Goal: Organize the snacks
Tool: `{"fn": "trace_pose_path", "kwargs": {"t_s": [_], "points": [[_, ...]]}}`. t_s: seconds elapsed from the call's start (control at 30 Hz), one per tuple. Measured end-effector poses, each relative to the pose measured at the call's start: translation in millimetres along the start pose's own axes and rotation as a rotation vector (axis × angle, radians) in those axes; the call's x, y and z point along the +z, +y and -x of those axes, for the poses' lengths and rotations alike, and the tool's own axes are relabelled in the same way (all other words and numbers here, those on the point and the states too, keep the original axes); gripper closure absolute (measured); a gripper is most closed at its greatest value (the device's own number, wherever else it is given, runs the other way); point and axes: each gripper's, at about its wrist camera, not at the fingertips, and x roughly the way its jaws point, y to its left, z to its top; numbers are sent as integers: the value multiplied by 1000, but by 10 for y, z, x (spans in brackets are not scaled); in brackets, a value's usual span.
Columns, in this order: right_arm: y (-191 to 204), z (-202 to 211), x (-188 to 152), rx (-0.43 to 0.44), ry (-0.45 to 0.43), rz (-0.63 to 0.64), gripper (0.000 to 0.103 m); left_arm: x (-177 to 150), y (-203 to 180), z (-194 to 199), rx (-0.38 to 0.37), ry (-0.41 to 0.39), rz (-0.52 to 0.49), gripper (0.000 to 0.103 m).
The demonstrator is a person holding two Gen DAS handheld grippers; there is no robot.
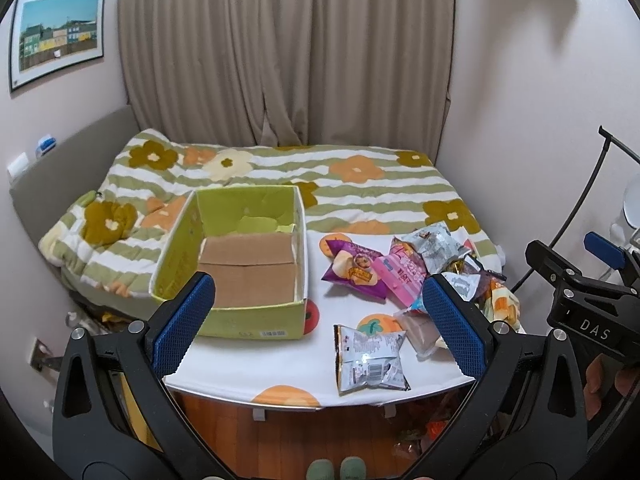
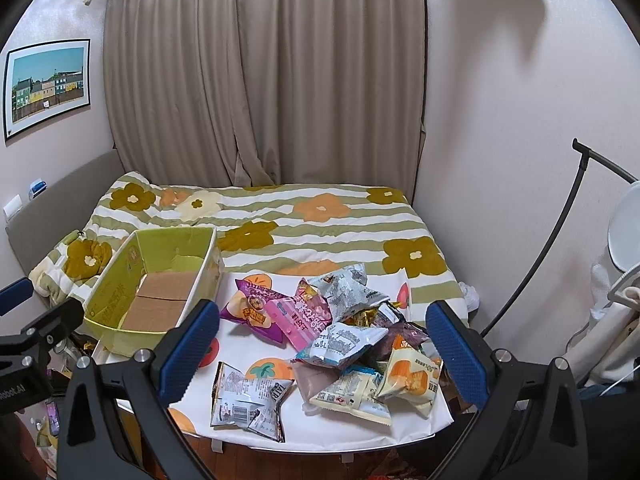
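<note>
While both tongs hang above the near edge of the small table with the white persimmon-print cloth (image 1: 256, 364), I record each pair of blue pads spread wide with nothing between them. The left tongs (image 1: 318, 318) frame the open green cardboard box with a brown cardboard floor (image 1: 240, 264), which sits ahead and toward their left pad; no packet lies in it. The right tongs (image 2: 322, 354) frame the loose heap of snack packets (image 2: 360, 332) straight ahead. A purple chip bag (image 2: 252, 314) touches a pink packet (image 2: 298, 320) at the heap's left. A silver foil packet (image 2: 248, 400) lies apart, nearest my right tongs' left pad.
</note>
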Motion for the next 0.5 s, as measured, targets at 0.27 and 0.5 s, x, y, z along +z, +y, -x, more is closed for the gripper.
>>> {"fn": "trace_pose_path", "kwargs": {"t_s": [0.27, 0.5], "points": [[-85, -70, -58, 3, 38, -16, 0, -20, 112, -319, -86, 155, -2, 0], [-158, -365, -208, -23, 122, -51, 0, -314, 115, -1104, -225, 255, -13, 0]]}}
